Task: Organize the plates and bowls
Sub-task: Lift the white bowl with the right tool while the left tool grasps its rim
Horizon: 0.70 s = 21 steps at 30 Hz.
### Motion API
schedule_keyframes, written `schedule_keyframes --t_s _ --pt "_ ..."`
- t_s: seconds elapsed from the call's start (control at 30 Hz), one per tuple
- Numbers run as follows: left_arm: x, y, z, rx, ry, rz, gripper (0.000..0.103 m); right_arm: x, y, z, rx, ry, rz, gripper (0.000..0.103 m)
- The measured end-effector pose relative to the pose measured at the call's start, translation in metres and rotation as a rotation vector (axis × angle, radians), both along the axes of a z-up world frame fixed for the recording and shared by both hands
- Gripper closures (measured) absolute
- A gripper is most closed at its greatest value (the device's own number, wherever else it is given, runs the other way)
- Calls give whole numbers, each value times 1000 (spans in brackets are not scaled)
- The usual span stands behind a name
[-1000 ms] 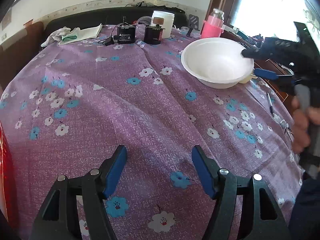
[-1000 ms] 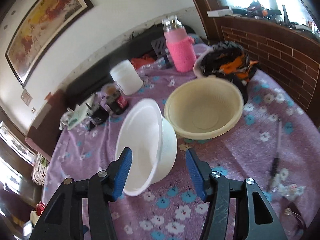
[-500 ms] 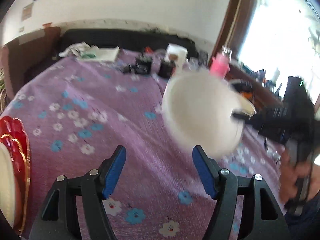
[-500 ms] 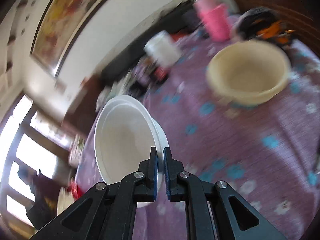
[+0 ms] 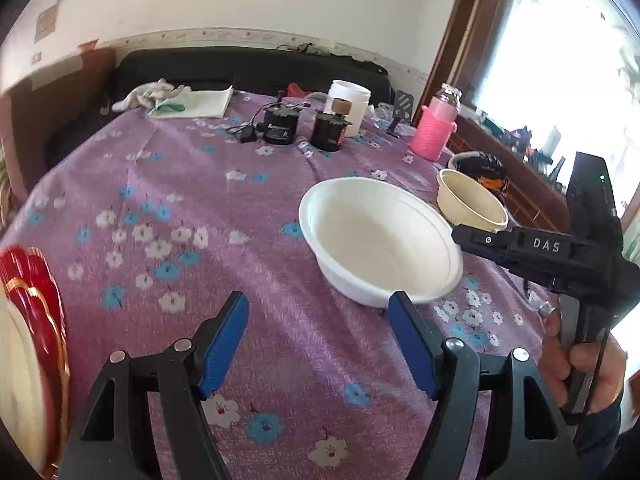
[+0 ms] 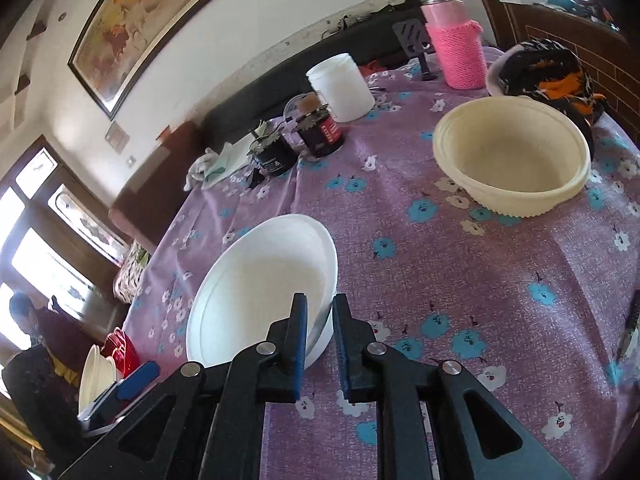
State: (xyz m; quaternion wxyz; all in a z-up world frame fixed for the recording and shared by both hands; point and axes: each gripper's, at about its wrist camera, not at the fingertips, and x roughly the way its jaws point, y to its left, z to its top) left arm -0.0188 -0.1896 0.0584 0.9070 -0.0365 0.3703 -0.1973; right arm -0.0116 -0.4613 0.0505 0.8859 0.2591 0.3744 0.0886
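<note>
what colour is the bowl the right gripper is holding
White. The bowl clamped at its rim by the right gripper shows best in the right wrist view.

- The right gripper (image 6: 320,344) sat at the bottom centre, its blue-padded jaws, which had just been opening slightly, nearly together with the near rim of a white bowl (image 6: 260,288) between them.
- The white bowl lay left of centre over a purple flowered tablecloth (image 6: 460,280).
- A cream bowl (image 6: 512,160) stood apart at the upper right.
- Behind it were a pink-sleeved bottle (image 6: 456,48), a white jar (image 6: 340,88) and two dark jars (image 6: 296,140).
- Red and white plates (image 6: 108,360) showed at the lower left.
</note>
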Motion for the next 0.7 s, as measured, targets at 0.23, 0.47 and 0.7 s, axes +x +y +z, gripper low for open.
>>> schedule_keyframes --t_s 0.23,0.47,0.7 --pt "47 -23 -4 71 46 -22 32 -2 -7 -2 18 2 -16 89" --pt "75 -26 -30 29 113 -49 71 3 -3 -7 6 28 -13 89" --pt "66 -30 -22 44 47 -72 83 4 11 -10 -19 23 11 90"
